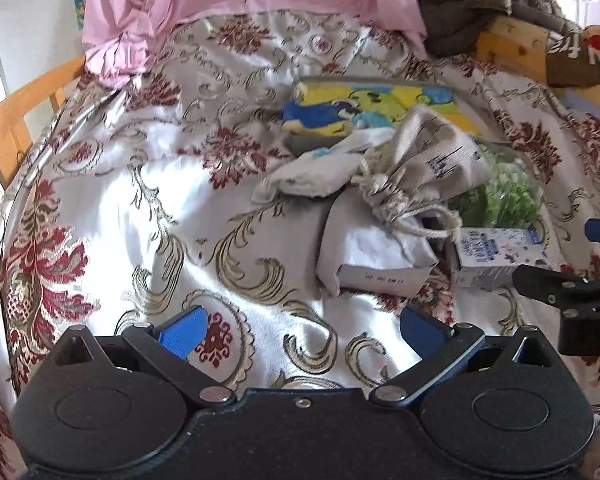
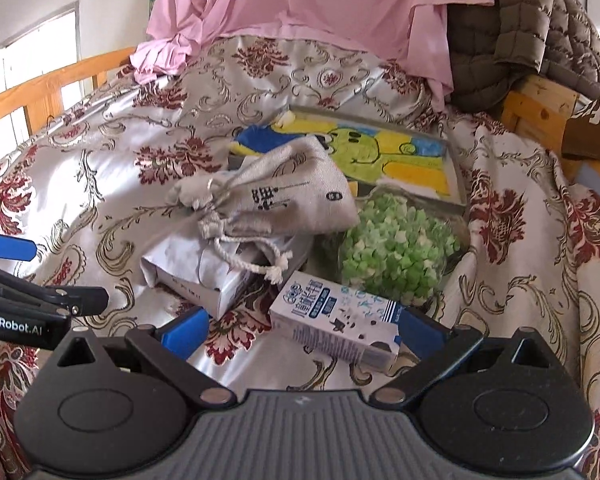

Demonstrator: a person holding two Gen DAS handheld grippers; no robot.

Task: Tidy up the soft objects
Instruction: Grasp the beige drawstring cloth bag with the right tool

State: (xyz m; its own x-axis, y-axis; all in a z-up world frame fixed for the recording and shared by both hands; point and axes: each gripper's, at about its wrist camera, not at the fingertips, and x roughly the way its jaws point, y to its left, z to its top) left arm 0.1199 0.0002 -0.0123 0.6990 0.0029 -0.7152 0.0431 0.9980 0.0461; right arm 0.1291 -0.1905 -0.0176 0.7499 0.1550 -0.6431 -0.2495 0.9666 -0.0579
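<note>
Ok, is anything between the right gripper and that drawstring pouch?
Yes. The white and blue carton lies just ahead of the right gripper, between its open jaws, with the drawstring pouch beyond it atop the grey wrapped parcel.

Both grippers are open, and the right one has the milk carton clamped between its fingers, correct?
Not quite. The right gripper is open, but nothing is clamped: the carton lies on the bedspread between its spread fingers, as the right wrist view shows. The left gripper is open too.
</note>
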